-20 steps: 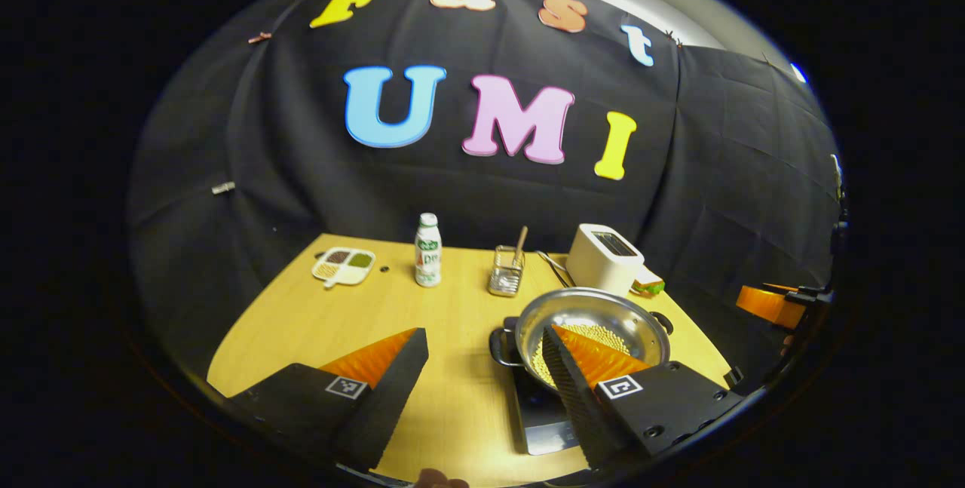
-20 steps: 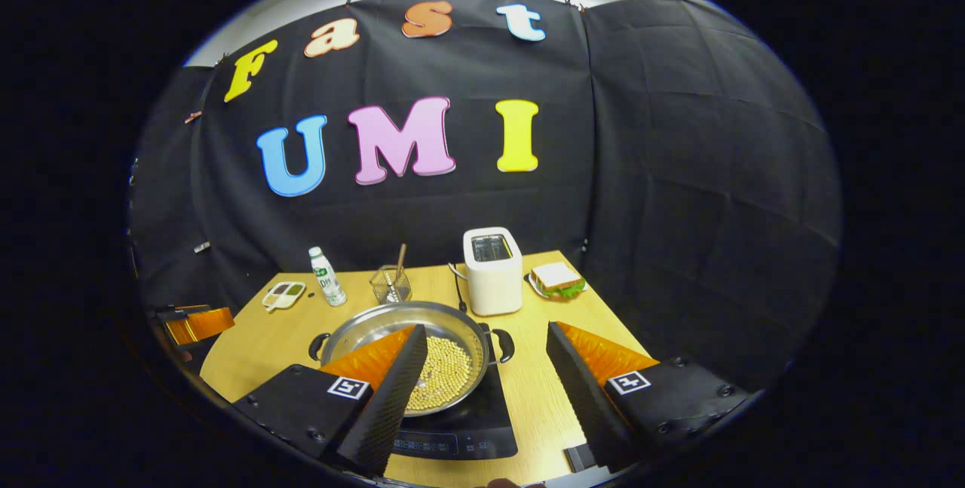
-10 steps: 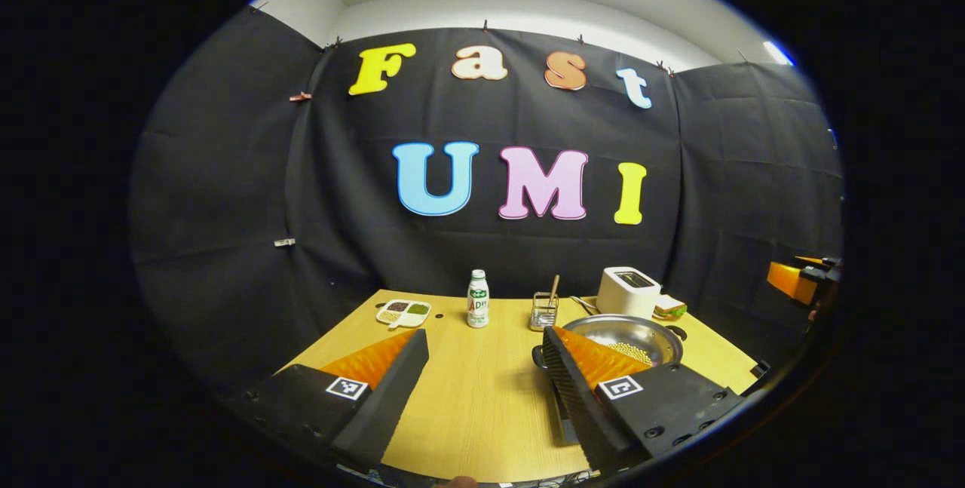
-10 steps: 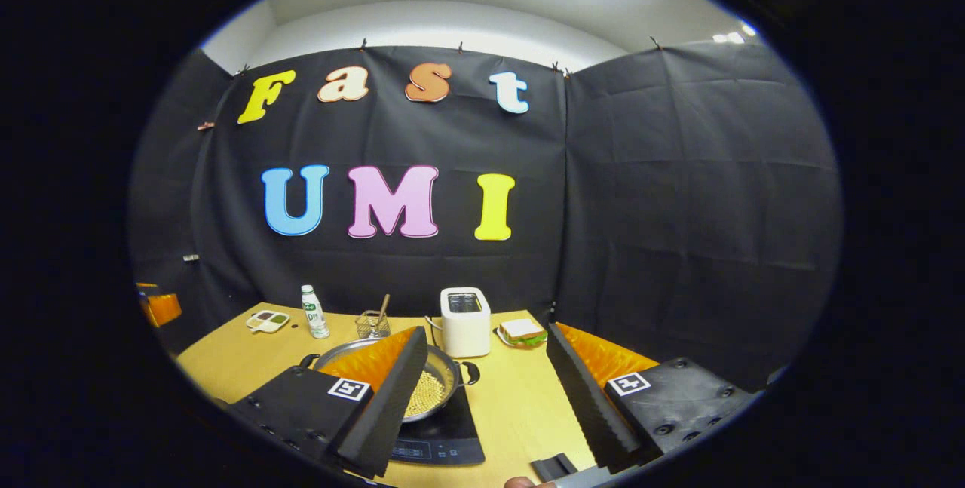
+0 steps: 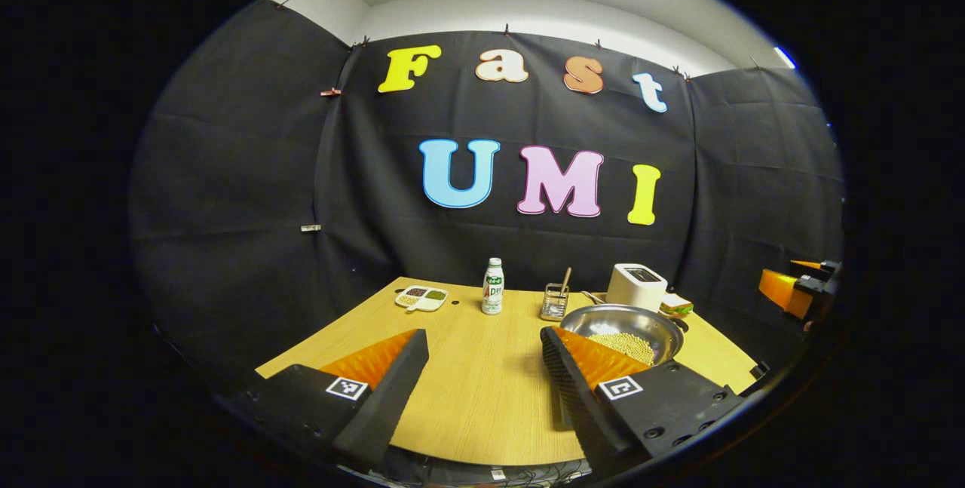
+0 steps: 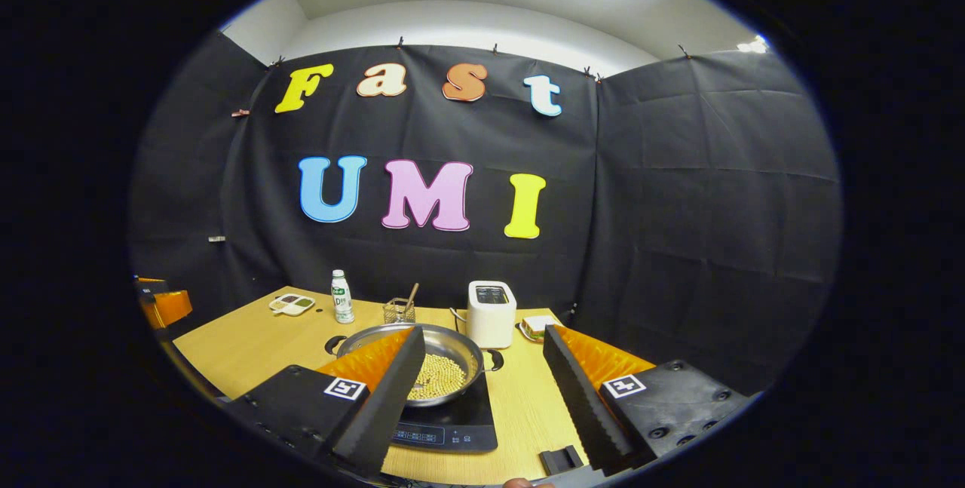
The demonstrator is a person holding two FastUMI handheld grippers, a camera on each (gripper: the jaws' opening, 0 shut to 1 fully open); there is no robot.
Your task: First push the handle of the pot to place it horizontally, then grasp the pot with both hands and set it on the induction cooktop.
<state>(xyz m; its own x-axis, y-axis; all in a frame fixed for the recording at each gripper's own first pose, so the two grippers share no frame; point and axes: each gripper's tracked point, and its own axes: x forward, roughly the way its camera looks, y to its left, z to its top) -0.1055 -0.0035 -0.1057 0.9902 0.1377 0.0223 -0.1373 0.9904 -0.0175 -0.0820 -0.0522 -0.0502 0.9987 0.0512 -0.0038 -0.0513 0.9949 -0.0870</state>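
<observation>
Pot (image 6: pixel 445 352) rests on cooktop (image 6: pixel 452 428), wooden table (image 6: pixel 241 345).

Ahead of your right tongs (image 6: pixel 482 390), the wooden table (image 6: pixel 249 341) carries the induction cooktop (image 6: pixel 452 428) between the fingers. Beyond it along the far edge stand a divided dish (image 6: pixel 292 304), a bottle (image 6: pixel 342 297), a wire basket (image 6: pixel 398 311), a toaster (image 6: pixel 491 313) and a sandwich plate (image 6: pixel 537 326).
</observation>
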